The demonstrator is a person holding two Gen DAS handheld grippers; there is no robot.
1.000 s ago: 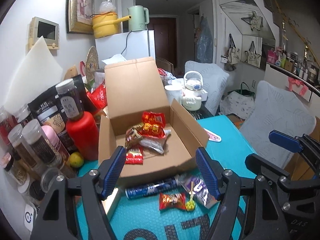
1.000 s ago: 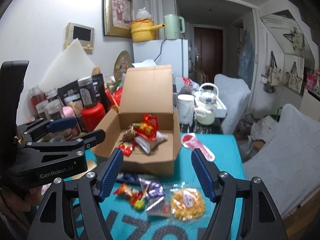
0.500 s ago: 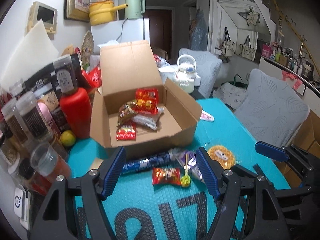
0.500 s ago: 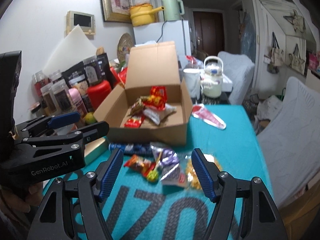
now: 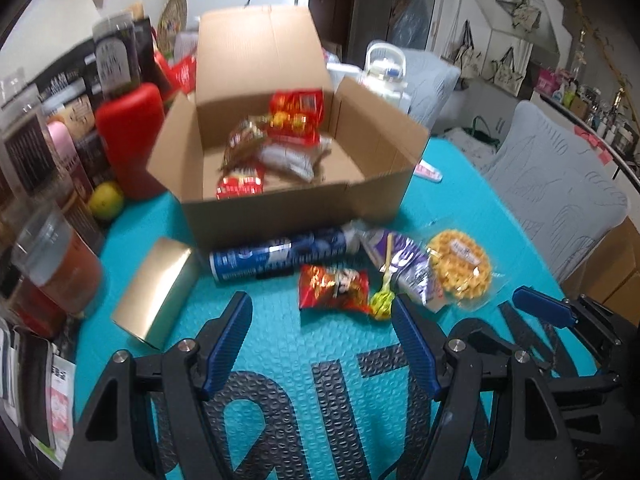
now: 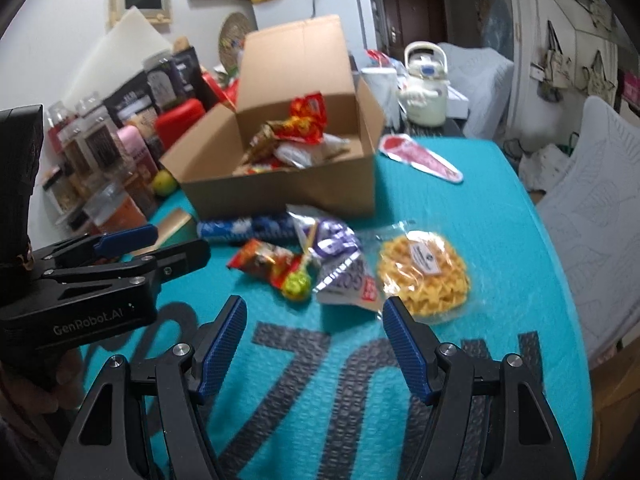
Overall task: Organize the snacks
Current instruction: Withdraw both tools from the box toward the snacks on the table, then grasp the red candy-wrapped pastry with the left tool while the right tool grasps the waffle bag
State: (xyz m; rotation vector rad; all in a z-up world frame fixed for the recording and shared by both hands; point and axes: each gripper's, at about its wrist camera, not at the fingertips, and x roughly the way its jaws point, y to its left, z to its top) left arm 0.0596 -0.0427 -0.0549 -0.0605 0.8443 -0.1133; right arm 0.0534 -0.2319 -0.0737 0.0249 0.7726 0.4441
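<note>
An open cardboard box (image 5: 288, 200) (image 6: 288, 196) stands on the teal mat and holds several snack packets (image 5: 276, 144). In front of it lie a blue cookie tube (image 5: 276, 256) (image 6: 248, 229), a red snack packet (image 5: 334, 287) (image 6: 266, 261), a green lollipop (image 5: 380, 302) (image 6: 297, 285), a purple-silver packet (image 5: 404, 266) (image 6: 340, 264) and a round yellow waffle pack (image 5: 460, 270) (image 6: 424, 276). My left gripper (image 5: 320, 344) is open and empty, just short of the red packet. My right gripper (image 6: 314, 340) is open and empty, before the lollipop and silver packet.
A gold box (image 5: 156, 300) lies at the left of the mat. Jars, a red bottle (image 5: 130, 140) and a lime (image 5: 105, 200) crowd the left edge. A red-white flat packet (image 6: 420, 158) lies right of the box. A white kettle (image 6: 424, 88) stands behind. Grey chairs (image 5: 560, 184) stand at the right.
Both grippers have tipped downward and moved nearer the loose snacks on the mat, so the box sits higher in both views. Both jaws stay open. Nothing was picked up.
</note>
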